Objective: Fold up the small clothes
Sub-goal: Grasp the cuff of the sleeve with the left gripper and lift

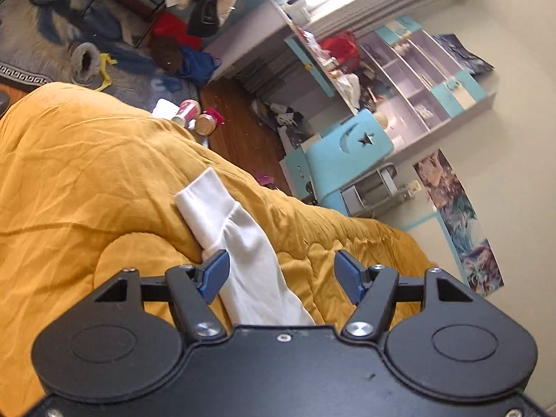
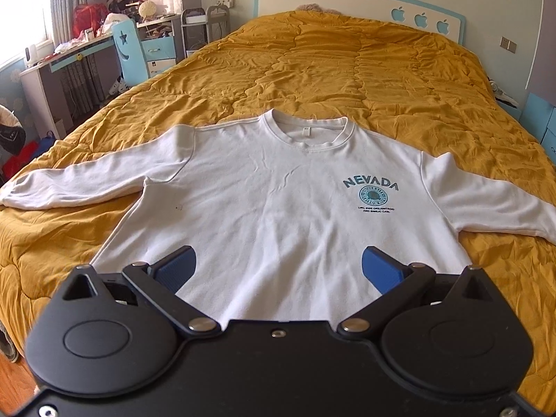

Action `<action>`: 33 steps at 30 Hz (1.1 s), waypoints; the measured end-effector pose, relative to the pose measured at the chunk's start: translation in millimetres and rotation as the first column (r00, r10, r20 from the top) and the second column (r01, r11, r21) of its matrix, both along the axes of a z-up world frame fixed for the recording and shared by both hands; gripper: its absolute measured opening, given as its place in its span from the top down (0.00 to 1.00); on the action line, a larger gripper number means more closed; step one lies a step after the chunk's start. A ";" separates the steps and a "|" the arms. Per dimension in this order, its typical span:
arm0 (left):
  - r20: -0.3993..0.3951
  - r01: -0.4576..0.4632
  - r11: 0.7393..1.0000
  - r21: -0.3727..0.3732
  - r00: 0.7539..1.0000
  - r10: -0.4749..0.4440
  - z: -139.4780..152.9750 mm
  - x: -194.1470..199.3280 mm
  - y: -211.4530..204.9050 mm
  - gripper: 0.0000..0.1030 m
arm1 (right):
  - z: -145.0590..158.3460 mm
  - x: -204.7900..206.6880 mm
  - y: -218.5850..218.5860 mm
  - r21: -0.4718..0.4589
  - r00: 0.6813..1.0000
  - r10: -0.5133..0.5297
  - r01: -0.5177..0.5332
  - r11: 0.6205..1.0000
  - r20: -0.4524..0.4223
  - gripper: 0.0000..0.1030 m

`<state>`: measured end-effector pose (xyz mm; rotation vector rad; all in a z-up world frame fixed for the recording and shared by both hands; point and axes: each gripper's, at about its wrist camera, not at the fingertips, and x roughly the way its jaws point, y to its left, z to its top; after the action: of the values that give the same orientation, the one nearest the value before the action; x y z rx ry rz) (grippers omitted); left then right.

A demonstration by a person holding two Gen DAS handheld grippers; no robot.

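Note:
A white long-sleeved sweatshirt with a teal "NEVADA" print lies flat, front up, on the mustard quilt, both sleeves spread out sideways. My right gripper is open above the shirt's lower hem, jaws wide apart and empty. In the left wrist view one white sleeve with its cuff lies on the quilt. My left gripper is open over that sleeve, with the left blue pad against the sleeve's edge.
The bed's side edge drops to a wooden floor littered with cans and clothes. A blue chair and a desk with shelves stand beside the bed. The white headboard is at the far end.

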<state>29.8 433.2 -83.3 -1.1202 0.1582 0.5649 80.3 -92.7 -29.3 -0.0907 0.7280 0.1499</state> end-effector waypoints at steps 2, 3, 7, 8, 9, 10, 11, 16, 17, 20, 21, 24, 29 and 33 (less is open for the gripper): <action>-0.025 -0.032 0.999 -0.039 0.999 0.031 -6.3 7.5 10.7 0.36 | -3.4 2.1 7.0 -0.020 1.000 0.009 -0.009 1.000 -0.008 0.00; -0.017 -0.034 0.998 -0.049 0.999 0.033 -8.6 8.5 15.3 0.36 | -4.7 3.0 9.8 -0.026 1.000 0.014 -0.014 1.000 -0.014 0.00; -0.039 -0.064 0.994 -0.084 0.997 0.060 -21.4 11.6 25.0 0.36 | -10.6 6.4 17.3 -0.033 0.999 0.027 -0.028 0.999 -0.034 0.00; -0.040 -0.080 0.992 -0.101 0.996 0.076 -26.3 12.3 29.2 0.36 | -12.4 7.3 18.5 -0.037 0.999 0.028 -0.029 0.999 -0.040 0.00; -0.043 -0.101 0.988 -0.114 0.994 0.097 -29.2 10.5 30.1 0.36 | -13.9 7.7 19.4 -0.040 0.999 0.027 -0.029 0.999 -0.046 0.00; -0.041 -0.113 0.986 -0.122 0.993 0.109 -30.1 10.4 30.2 0.36 | -15.8 8.3 20.3 -0.044 0.998 0.026 -0.028 0.999 -0.052 0.00; -0.043 -0.119 0.986 -0.119 0.992 0.115 -29.8 11.4 30.2 0.36 | -17.3 8.6 20.8 -0.046 0.998 0.025 -0.027 0.999 -0.058 0.00; -0.047 -0.148 0.985 -0.087 0.988 0.144 -30.7 14.8 33.4 0.40 | -22.4 11.4 21.0 -0.047 0.997 0.015 -0.019 0.999 -0.081 0.00; -0.037 -0.147 0.986 -0.078 0.989 0.144 -29.7 14.1 32.0 0.48 | -22.9 11.7 21.4 -0.048 0.996 0.014 -0.018 0.999 -0.083 0.00; -0.007 -0.110 0.990 -0.089 0.994 0.110 -31.3 15.3 38.7 0.97 | -22.5 11.7 21.0 -0.046 0.996 0.020 -0.024 0.999 -0.083 0.00; -0.004 -0.108 0.989 -0.105 0.994 0.108 -32.3 14.3 39.4 0.97 | -22.6 11.7 20.2 -0.043 0.996 0.021 -0.025 0.999 -0.084 0.00; 0.002 -0.100 0.990 -0.098 0.995 0.101 -27.7 12.9 38.4 0.97 | -23.2 12.2 15.7 -0.027 0.996 0.016 -0.019 0.999 -0.091 0.00; 0.091 -0.024 0.998 -0.062 0.995 0.029 3.8 20.8 20.5 0.98 | -22.1 8.3 0.1 0.006 0.996 -0.002 0.003 1.000 -0.091 0.00; 0.212 0.114 0.993 0.019 0.970 -0.116 49.0 50.2 -21.4 0.98 | -23.1 6.5 -19.2 0.045 0.995 -0.029 0.034 0.998 -0.097 0.00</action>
<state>80.0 411.7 -34.2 -1.1497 0.0353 0.3389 86.8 -111.9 -52.4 -0.0278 0.8211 0.1416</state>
